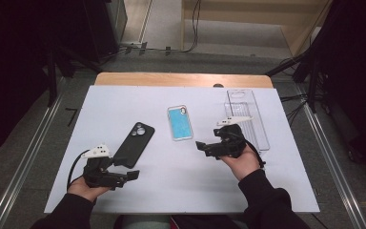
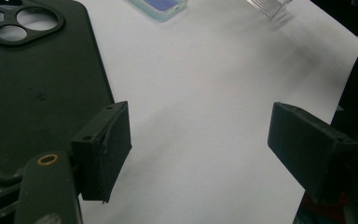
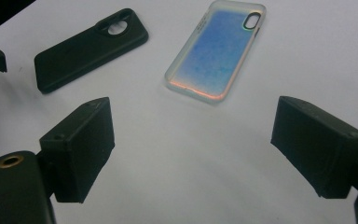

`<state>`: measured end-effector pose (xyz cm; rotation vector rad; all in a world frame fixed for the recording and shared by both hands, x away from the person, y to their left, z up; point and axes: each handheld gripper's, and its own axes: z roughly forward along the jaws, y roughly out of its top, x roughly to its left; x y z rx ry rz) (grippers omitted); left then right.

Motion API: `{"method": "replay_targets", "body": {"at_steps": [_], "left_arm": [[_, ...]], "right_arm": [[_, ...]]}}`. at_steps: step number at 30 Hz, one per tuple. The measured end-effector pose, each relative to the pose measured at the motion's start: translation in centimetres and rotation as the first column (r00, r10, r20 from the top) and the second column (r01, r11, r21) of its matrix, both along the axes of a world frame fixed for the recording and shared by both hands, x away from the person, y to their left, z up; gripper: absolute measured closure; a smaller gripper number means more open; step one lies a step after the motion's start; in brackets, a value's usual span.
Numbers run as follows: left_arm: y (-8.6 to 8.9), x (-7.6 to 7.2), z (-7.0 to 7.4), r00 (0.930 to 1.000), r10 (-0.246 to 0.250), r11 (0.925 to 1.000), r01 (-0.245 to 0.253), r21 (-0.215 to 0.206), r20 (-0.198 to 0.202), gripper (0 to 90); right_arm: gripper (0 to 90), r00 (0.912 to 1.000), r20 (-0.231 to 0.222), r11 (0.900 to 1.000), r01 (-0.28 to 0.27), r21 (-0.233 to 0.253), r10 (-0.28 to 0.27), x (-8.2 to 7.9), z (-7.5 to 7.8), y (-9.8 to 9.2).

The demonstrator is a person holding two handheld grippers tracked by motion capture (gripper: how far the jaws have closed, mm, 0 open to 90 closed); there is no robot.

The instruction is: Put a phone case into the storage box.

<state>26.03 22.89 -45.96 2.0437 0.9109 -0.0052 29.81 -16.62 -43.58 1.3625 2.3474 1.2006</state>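
Black phone case (image 1: 134, 144) lay camera-cutout up at nine o'clock on the counter (image 1: 124, 100), just beside the left gripper (image 1: 124, 175), whose fingers stood apart and empty. Right gripper (image 1: 202, 145) also gaped, near the blue case (image 1: 179, 122). Thin, flat cases could slide away under closing fingers. No legible writing showed.

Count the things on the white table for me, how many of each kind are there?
Phone cases: 2, a black case and a blue case
Clear plastic box: 1
Tongs: 2, the left tongs and the right tongs, both open
Total: 5
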Motion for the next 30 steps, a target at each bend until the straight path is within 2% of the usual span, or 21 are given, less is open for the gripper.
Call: {"method": "replay_targets", "body": {"at_steps": [9, 11, 14, 16, 18, 20, 23, 25, 30], "left_arm": [[0.0, 0.0, 0.0, 1.0000, 0.008, 1.0000, -0.008, 0.001, 0.002, 21.5], [0.1, 0.0, 0.0, 1.0000, 0.009, 1.0000, -0.009, -0.001, 0.003, 21.5], [0.1, 0.0, 0.0, 1.0000, 0.007, 1.0000, -0.007, -0.004, 0.003, 21.5], [0.1, 0.0, 0.0, 1.0000, 0.007, 1.0000, -0.007, -0.004, 0.004, 21.5], [0.2, 0.0, 0.0, 1.0000, 0.007, 1.0000, -0.007, -0.004, 0.004, 21.5], [0.2, 0.0, 0.0, 1.0000, 0.008, 1.0000, -0.008, -0.004, 0.005, 21.5], [0.2, 0.0, 0.0, 1.0000, 0.010, 0.9999, -0.010, -0.004, 0.003, 21.5], [0.2, 0.0, 0.0, 1.0000, 0.009, 0.9999, -0.009, -0.007, 0.001, 21.5], [0.3, 0.0, 0.0, 0.9999, 0.011, 0.9999, -0.011, -0.009, 0.001, 21.5]], "right_arm": [[11.2, 0.9998, 0.019, 1.000, 0.010, -0.004, -0.010, 1.1, 0.2, 1.2], [11.2, 0.9997, -0.013, 1.000, 0.019, -0.005, -0.019, 1.6, 0.2, 1.5], [11.2, 0.9995, -0.016, 1.000, 0.027, -0.002, -0.027, 1.9, 0.2, 1.8], [8.3, 0.9993, -0.004, 0.999, 0.037, -0.011, -0.037, 2.2, 0.2, 2.1], [0.0, 0.9992, 0.009, 0.999, 0.039, -0.005, -0.039, 2.6, 0.3, 2.3], [0.0, 0.9974, -0.008, 0.997, 0.072, -0.016, -0.072, 2.9, 0.3, 2.6], [0.0, 0.9983, -0.001, 0.998, 0.057, 0.009, -0.057, 3.2, 0.1, 3.1], [0.0, 0.9972, 0.001, 0.997, 0.075, 0.027, -0.075, 3.5, -0.1, 3.3], [0.0, 0.9907, -0.005, 0.990, 0.136, 0.022, -0.136, 4.4, -0.5, 4.1]]}}
